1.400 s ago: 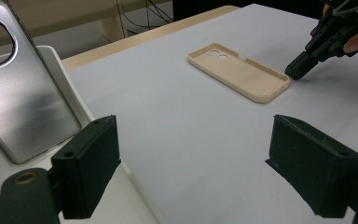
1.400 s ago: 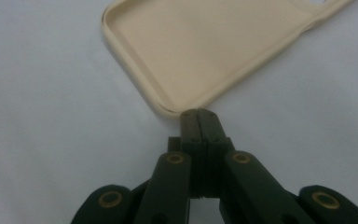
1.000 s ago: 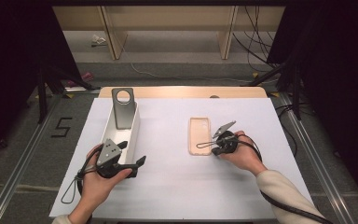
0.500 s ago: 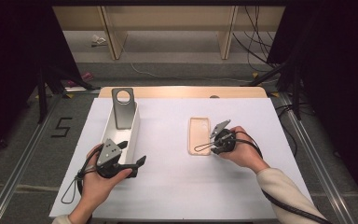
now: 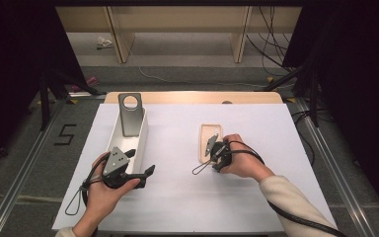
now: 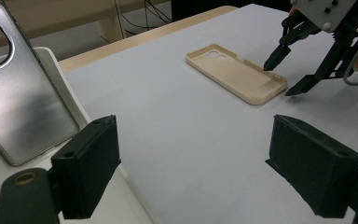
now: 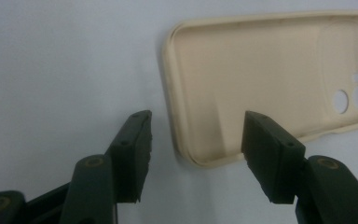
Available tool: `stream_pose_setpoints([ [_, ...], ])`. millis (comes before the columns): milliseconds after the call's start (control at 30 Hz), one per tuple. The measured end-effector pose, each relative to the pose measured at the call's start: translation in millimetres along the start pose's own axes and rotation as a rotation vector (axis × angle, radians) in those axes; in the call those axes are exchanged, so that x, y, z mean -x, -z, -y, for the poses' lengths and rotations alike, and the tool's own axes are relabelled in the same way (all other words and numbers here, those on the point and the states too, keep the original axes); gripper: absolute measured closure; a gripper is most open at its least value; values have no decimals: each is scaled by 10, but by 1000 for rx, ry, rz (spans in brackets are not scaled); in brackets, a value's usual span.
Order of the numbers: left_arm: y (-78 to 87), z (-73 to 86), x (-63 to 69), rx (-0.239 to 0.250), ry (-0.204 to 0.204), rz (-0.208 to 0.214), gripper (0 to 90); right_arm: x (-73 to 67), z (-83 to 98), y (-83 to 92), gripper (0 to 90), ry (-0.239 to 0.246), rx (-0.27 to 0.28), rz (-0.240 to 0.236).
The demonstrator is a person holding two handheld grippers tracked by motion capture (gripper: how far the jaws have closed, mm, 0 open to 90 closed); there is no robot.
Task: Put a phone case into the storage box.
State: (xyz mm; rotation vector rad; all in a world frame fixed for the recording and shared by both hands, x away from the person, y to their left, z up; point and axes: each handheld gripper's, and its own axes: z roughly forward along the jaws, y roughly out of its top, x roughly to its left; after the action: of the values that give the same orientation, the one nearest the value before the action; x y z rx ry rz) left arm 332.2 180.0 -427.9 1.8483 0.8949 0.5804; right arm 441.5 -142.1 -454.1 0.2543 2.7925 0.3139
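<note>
On the white sheet, my right gripper (image 7: 193, 140) has just been opening, jaws now straddling the near corner of the beige phone case (image 7: 261, 79), not pinching yet. Next: close on that rim. Left gripper (image 6: 191, 172) idles wide, empty.

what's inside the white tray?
A grey phone leans against the far end of the white tray, back outward, round camera hole at top. The left gripper covers the near end, so anything there is hidden.
</note>
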Motion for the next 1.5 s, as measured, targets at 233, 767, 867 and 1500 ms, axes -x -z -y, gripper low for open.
stream_pose_setpoints([
  [233,-6,-2,5,0,0,1,155,23,-49,-51,442,30,-36,-4],
  [767,-6,0,4,1,0,3,155,51,-191,-78,466,79,-89,1],
  [867,-7,-1,4,0,0,3,155,53,-203,-89,472,83,-92,1],
  [1500,-13,2,11,-1,0,8,155,-25,-277,-108,735,154,-114,-36],
])
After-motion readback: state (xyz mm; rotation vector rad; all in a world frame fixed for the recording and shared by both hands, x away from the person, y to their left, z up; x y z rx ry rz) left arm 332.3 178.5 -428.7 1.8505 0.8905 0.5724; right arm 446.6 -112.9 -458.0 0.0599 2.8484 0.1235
